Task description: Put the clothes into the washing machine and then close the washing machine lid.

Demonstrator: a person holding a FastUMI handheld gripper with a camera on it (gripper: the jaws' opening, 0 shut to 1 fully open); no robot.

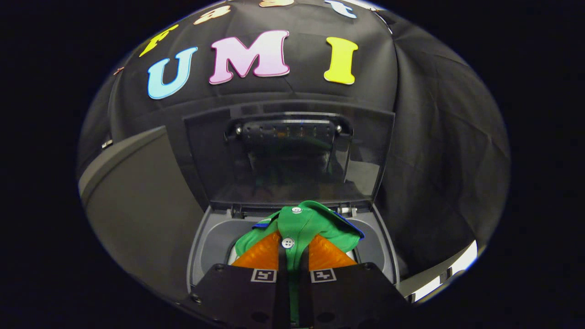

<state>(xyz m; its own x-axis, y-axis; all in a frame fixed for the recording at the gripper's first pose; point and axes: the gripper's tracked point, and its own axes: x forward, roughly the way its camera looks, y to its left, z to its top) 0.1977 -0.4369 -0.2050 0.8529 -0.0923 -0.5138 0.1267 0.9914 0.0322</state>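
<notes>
One dark grey washing machine stood against the black cloth wall of the booth, its smoky see-through lid raised upright behind the opening. We saw our claw pinched tight on a green shirt with white buttons and blue trim, the cloth squeezed between both fingers and bunched just ahead of them, over the mouth of the tub.
</notes>
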